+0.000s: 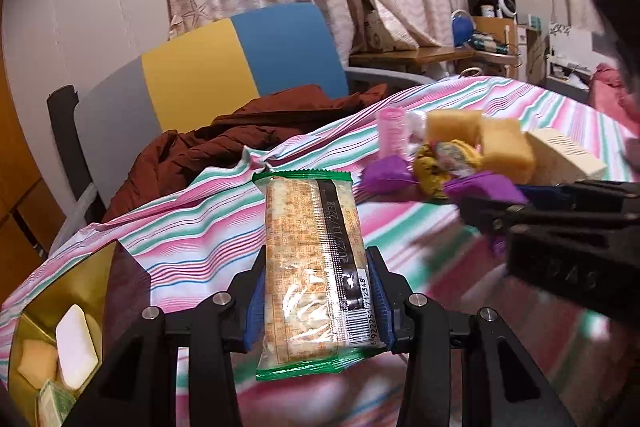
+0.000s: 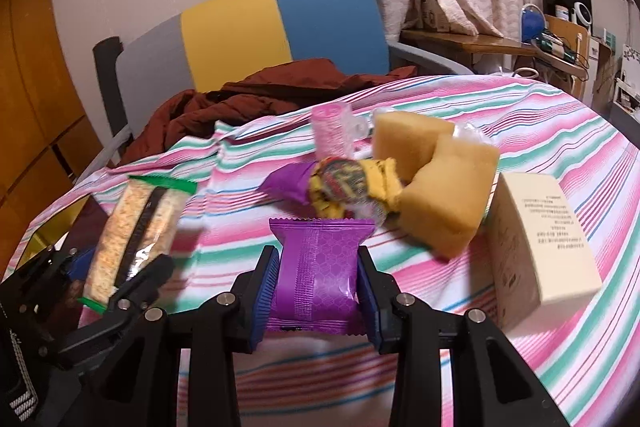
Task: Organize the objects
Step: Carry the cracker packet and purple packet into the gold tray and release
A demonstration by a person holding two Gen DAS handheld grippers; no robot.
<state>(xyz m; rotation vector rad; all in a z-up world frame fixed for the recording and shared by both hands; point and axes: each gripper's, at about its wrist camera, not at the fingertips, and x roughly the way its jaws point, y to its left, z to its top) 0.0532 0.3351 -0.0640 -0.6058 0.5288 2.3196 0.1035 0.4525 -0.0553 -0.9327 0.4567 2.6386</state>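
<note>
My left gripper (image 1: 316, 301) is shut on a clear cracker packet with green ends (image 1: 312, 267) and holds it above the striped cloth; the packet also shows in the right wrist view (image 2: 136, 243). My right gripper (image 2: 318, 291) is shut on a purple snack packet (image 2: 318, 275). A gold tin (image 1: 28, 311) with soap and sponges in it sits at the lower left. Further back lie a pile of yellow sponges (image 2: 440, 187), another purple packet (image 2: 290, 181), a pink roller (image 2: 332, 133) and a cream box (image 2: 532, 243).
A striped cloth (image 1: 180, 223) covers the table. A chair with a grey, yellow and blue back (image 1: 240, 63) stands behind it with a brown jacket (image 1: 224, 139) on the seat. Curtains and a cluttered desk are at the back right.
</note>
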